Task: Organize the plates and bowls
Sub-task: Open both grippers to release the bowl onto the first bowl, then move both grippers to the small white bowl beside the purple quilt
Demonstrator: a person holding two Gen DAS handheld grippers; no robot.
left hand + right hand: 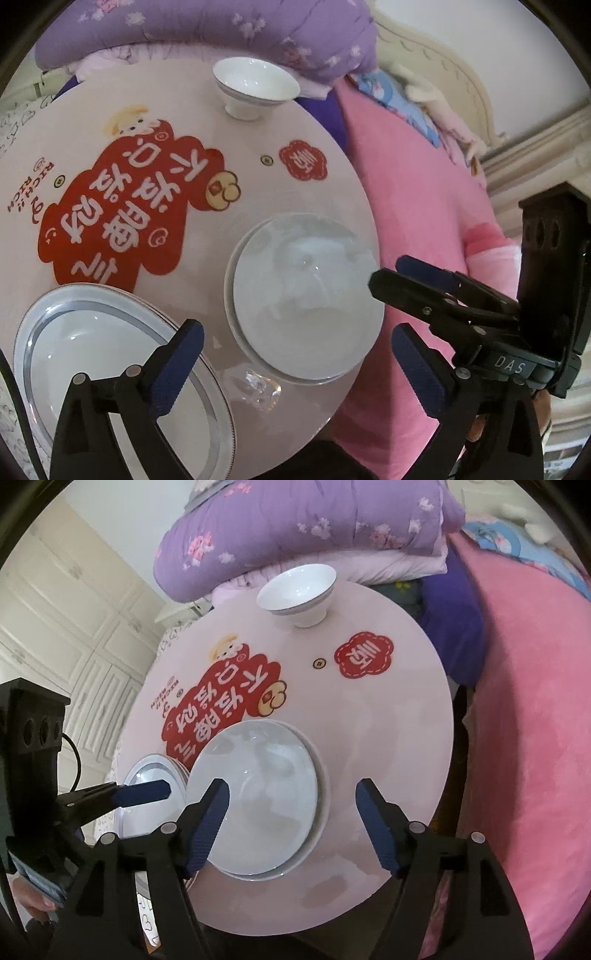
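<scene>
Plates (306,306) lie stacked on the round table (177,99) in the left wrist view, left claw (295,369) wide and empty above. Right wrist view: right claw (291,827) wide, holding nothing; footed bowl (297,590) far off, best approached rim-first.

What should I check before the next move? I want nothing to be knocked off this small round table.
1. Left tool empty: ok, its jaws stand wide with nothing between them.
2. Right tool empty: ok, open above the white plates, pads not pressing on them.
3. White plates stacked squarely: ok, the upper one sits inside the rim of the one beneath.
4. White plates safely on the table: not ok, the stack lies close to the table's edge.
5. Blue-rimmed plate safely on the table: not ok, it sits at the edge too.
6. Footed bowl upright and apart: ok, it stands alone at the far side.
</scene>
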